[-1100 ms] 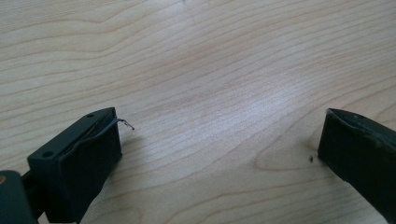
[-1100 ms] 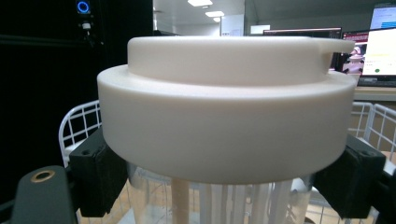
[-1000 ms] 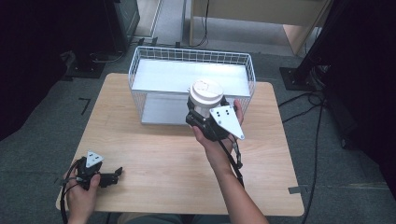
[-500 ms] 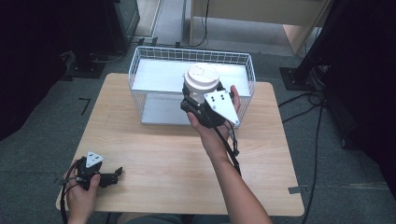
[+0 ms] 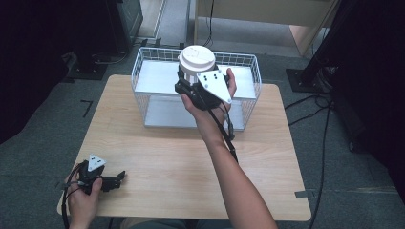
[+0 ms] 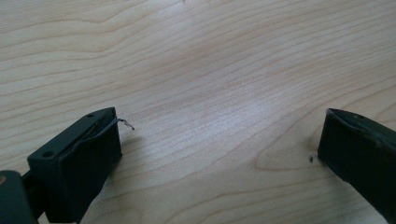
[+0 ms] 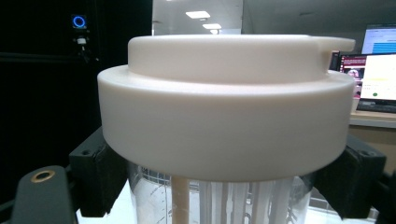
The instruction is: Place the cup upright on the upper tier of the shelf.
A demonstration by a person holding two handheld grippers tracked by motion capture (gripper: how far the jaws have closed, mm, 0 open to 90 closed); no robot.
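A clear jar with a white lid (image 5: 196, 59) sits upright between the jaws of the right gripper (image 5: 191, 86), which pinch it just below the lid, above the wire basket (image 5: 248, 95). Well away from the basket, the left gripper (image 5: 117, 180) rests spread open on the wooden table (image 5: 181, 157).

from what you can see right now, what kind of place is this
Probably an office or lab set up for recording. A bare wooden table stands on grey carpet with cables trailing over the floor, and lit monitors sit on a desk under ceiling panel lights. A wire basket stands on the table.
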